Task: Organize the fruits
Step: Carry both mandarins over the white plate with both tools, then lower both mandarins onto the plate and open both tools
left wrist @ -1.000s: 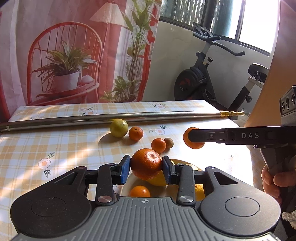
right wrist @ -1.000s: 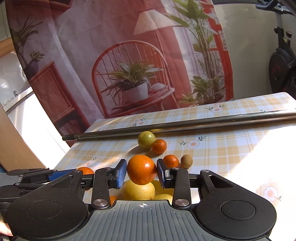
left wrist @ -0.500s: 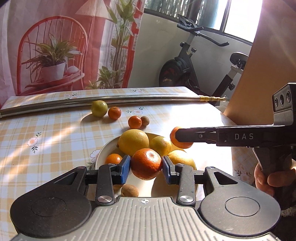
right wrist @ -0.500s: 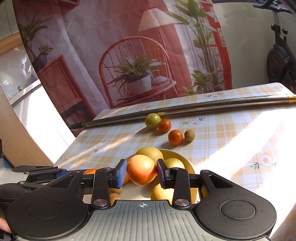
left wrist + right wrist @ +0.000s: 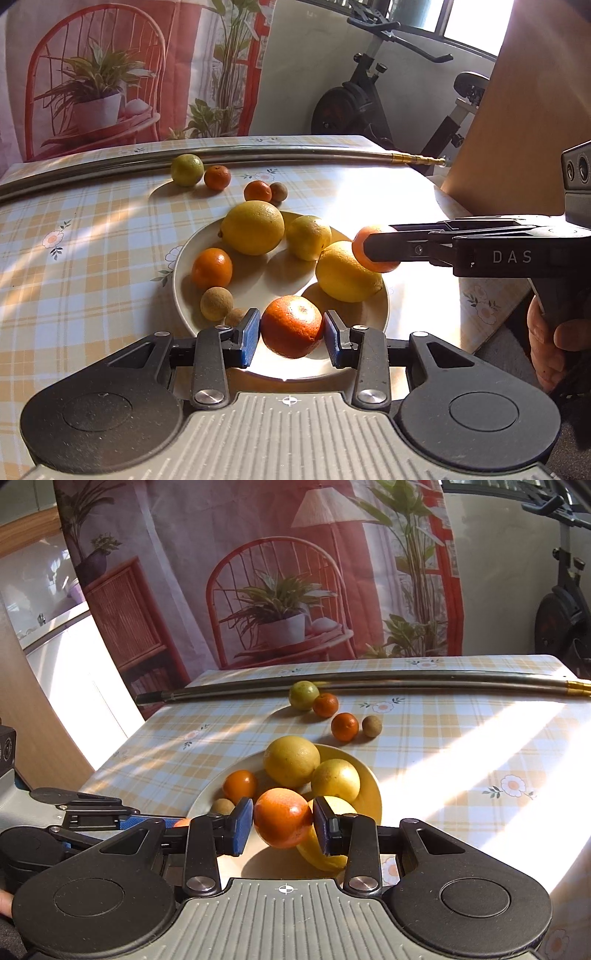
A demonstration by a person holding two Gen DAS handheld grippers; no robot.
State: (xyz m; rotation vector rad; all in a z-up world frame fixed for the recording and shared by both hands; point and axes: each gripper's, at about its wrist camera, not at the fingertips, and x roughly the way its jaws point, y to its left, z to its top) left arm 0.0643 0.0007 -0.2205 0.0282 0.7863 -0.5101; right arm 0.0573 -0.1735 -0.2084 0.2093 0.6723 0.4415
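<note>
A cream plate [image 5: 176,269] on the checked tablecloth holds a big yellow citrus [image 5: 253,227], two lemons [image 5: 345,271], a small orange [image 5: 211,267] and small brown fruits [image 5: 217,303]. My left gripper [image 5: 291,338] is shut on an orange [image 5: 291,325], low over the plate's near rim. My right gripper [image 5: 282,825] is shut on another orange [image 5: 282,818], held over the plate's [image 5: 375,794] right side above a lemon. Whether either orange touches the plate cannot be told.
Beyond the plate lie a greenish citrus [image 5: 187,170], two small tangerines [image 5: 218,177] and a brown fruit [image 5: 279,192]. A long metal rod [image 5: 277,153] runs across the back of the table. A hand [image 5: 550,343] grips the right tool. An exercise bike [image 5: 373,96] stands behind the table.
Both grippers have come down and tilted toward the plate, each still holding its orange. The left orange now sits low at the plate's near rim.
</note>
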